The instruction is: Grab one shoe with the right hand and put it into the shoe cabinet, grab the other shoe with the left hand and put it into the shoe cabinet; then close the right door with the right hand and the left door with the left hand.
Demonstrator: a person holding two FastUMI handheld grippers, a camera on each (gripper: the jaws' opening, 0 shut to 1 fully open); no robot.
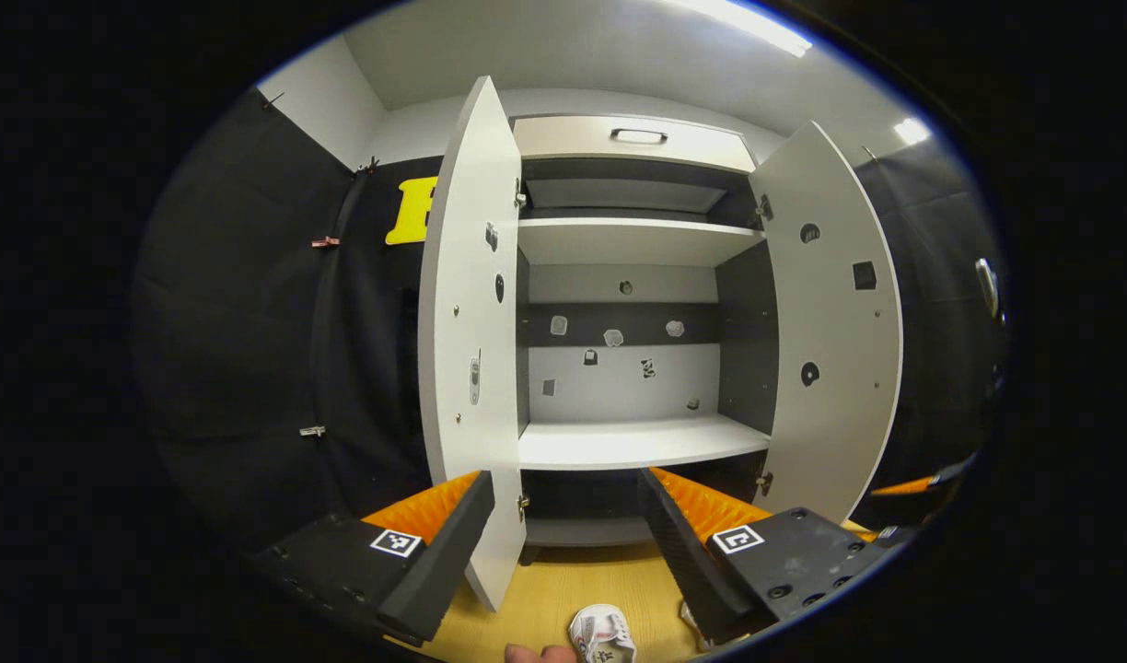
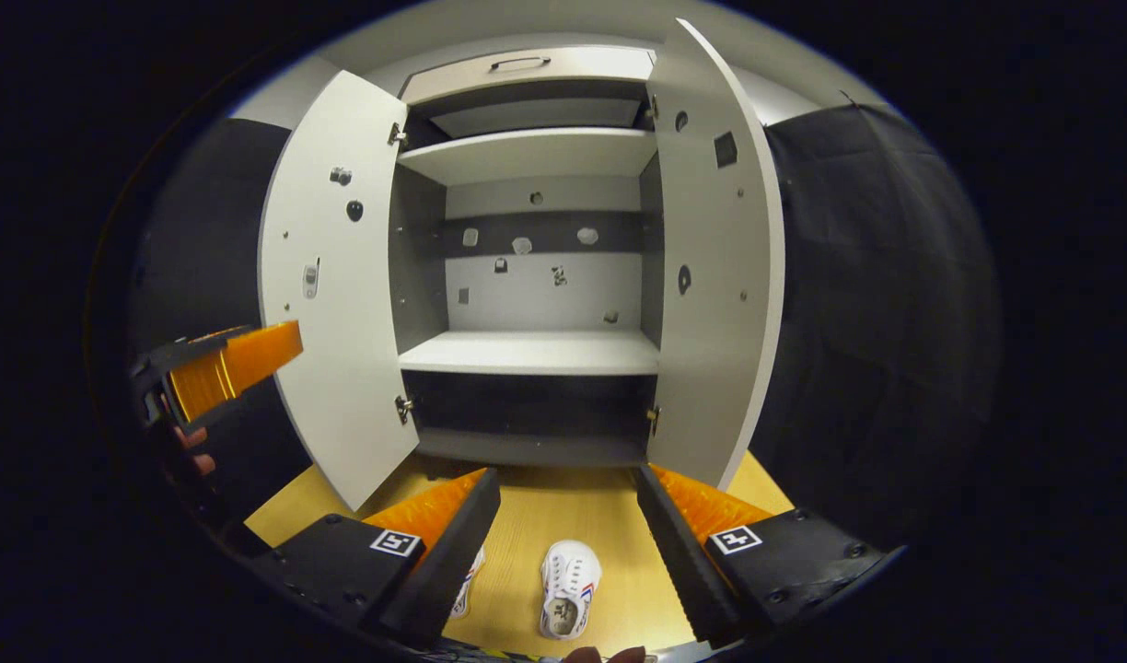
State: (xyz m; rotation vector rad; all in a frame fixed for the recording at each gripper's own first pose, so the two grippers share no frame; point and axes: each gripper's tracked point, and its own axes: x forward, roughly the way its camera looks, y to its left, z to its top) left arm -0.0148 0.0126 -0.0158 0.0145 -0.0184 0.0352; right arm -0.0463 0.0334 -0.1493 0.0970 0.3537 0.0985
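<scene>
The white shoe cabinet stands with its left door (image 1: 467, 350) (image 2: 338, 276) and right door (image 1: 835, 322) (image 2: 720, 267) both swung wide. Its middle shelf (image 1: 637, 442) (image 2: 536, 353) is bare. On the yellow wood floor (image 2: 619, 543) in front lie two white shoes. One shoe (image 2: 568, 589) (image 1: 603, 635) lies between and below my right gripper's (image 2: 565, 474) open fingers. The other shoe (image 2: 467, 580) is mostly hidden behind a finger. My left gripper (image 1: 563, 479) (image 2: 223, 368) is open, held above the floor and facing the cabinet.
Black cloth walls flank the cabinet on both sides. A drawer with a handle (image 1: 637, 136) tops the cabinet. The bottom compartment (image 2: 527, 405) is dark. A hand (image 2: 191, 451) grips the left gripper at the far left.
</scene>
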